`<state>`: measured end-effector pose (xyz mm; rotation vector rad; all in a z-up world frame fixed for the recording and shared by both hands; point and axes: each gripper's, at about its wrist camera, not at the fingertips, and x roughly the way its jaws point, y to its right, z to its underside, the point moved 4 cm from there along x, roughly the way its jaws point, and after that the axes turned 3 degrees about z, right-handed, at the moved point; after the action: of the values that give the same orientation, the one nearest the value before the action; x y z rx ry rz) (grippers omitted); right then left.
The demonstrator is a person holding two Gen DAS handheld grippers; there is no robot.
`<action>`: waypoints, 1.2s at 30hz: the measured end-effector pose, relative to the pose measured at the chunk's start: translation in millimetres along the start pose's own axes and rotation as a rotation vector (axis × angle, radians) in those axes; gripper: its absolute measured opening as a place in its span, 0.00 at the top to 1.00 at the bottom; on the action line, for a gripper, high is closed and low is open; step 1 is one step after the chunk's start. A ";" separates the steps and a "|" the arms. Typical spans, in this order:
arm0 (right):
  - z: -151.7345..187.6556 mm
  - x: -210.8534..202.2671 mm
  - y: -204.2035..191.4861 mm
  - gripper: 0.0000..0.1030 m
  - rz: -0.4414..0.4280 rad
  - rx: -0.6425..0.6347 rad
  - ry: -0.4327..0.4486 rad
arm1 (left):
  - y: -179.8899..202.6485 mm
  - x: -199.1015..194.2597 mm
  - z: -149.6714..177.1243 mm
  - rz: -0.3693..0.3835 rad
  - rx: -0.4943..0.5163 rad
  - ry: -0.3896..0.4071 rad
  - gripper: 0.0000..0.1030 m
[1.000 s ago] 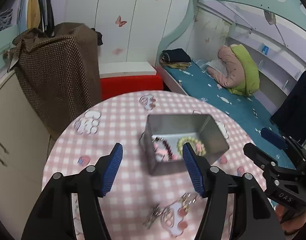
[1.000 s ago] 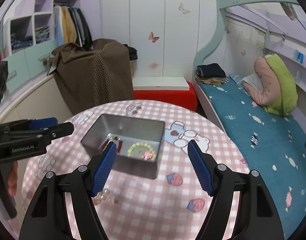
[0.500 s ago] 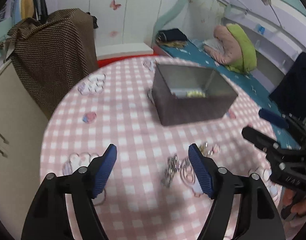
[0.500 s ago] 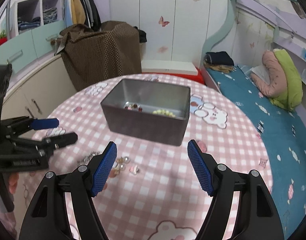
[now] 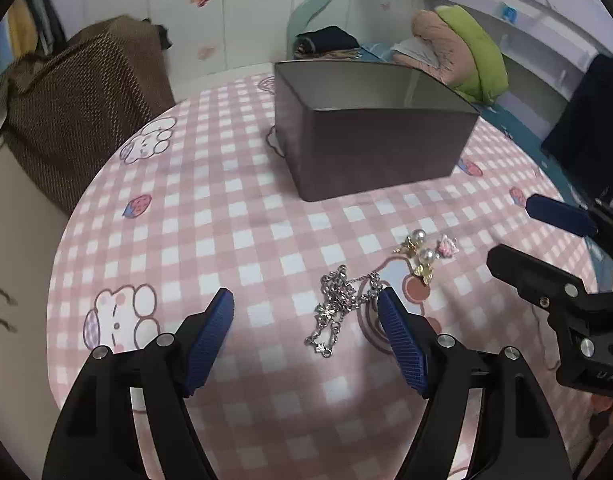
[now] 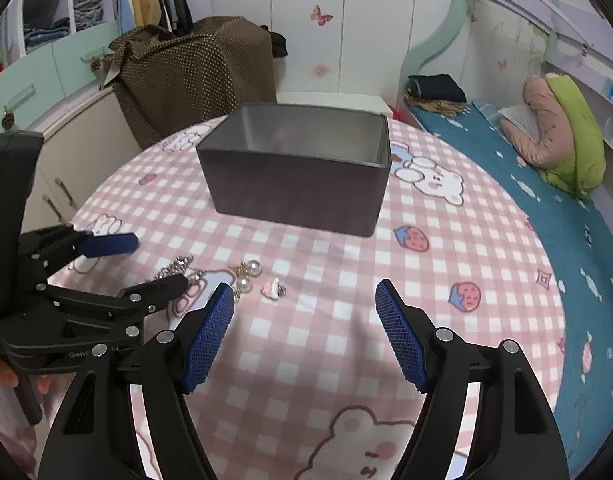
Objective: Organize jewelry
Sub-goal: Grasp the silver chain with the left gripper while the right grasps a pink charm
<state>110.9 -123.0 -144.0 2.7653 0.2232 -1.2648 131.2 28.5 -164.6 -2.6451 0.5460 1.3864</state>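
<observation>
A grey metal box (image 5: 370, 128) stands on the round table with the pink checked cloth (image 5: 226, 216); it also shows in the right wrist view (image 6: 302, 172). A silver chain (image 5: 338, 308) lies in front of it, between my left gripper's fingers. Two pearl earrings (image 5: 420, 250) and a small pink charm (image 5: 446, 245) lie just right of the chain; both show in the right wrist view, earrings (image 6: 248, 276) and charm (image 6: 272, 287). My left gripper (image 5: 306, 320) is open, low over the chain. My right gripper (image 6: 304, 312) is open and empty, right of the charm.
A brown dotted cover (image 6: 194, 72) drapes furniture behind the table. A bed with a teal sheet (image 6: 526, 184) runs along the right. Cabinets (image 6: 62, 152) stand at the left beyond the table edge.
Both grippers have drawn back from the box and come down toward the table. The box's contents are now hidden behind its wall, and the loose jewelry lies right before the fingers.
</observation>
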 end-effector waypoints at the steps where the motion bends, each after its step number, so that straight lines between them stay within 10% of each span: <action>1: 0.9 1.6 -0.2 0.31 0.004 0.002 -0.006 | -0.4 -0.5 0.7 -0.010 0.007 0.005 0.41; 6: 1.1 5.8 -3.7 0.31 0.003 -0.005 -0.007 | -3.8 -3.7 -1.6 -0.062 0.012 0.034 0.87; 36: 2.0 26.5 -10.2 0.34 -0.100 -0.120 -0.018 | -25.2 -66.7 -34.5 0.141 -0.225 0.139 0.92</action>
<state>124.8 -110.7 -165.6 2.6706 0.4263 -1.2532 132.4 60.7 -92.2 -2.9523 0.6371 1.3822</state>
